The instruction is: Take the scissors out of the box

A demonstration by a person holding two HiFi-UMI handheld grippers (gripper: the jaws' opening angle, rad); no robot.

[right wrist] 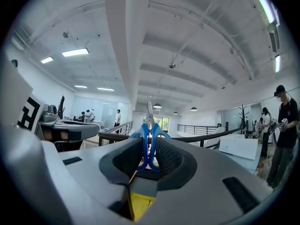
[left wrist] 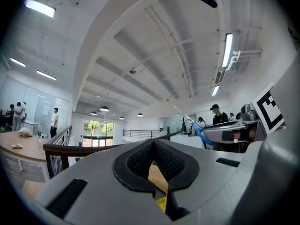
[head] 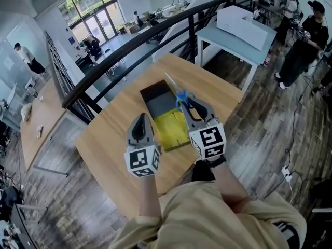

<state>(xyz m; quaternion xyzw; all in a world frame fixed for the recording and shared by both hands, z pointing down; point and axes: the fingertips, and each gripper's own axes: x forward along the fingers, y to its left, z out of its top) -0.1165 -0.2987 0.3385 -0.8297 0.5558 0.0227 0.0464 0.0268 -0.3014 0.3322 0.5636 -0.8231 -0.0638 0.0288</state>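
Observation:
On the wooden table [head: 116, 139] lies an open box [head: 162, 107] with a grey floor and a yellow flap [head: 175, 131]. My right gripper [head: 185, 101] hovers over its right side, shut on the blue handles of the scissors [head: 181, 97], whose blades point up and away. In the right gripper view the scissors [right wrist: 148, 136] stand upright between the pads of the right gripper [right wrist: 149, 144]. My left gripper [head: 140, 118] hangs over the box's left edge, fingertips together and nothing in them. From the left gripper [left wrist: 152, 143] the scissors [left wrist: 200, 132] show at the right.
A black railing [head: 129, 51] runs just behind the table. Beyond it stands a grey table with a white box [head: 244, 25]. People stand at the far right [head: 306, 40]. A long wooden bench [head: 44, 113] is at the left.

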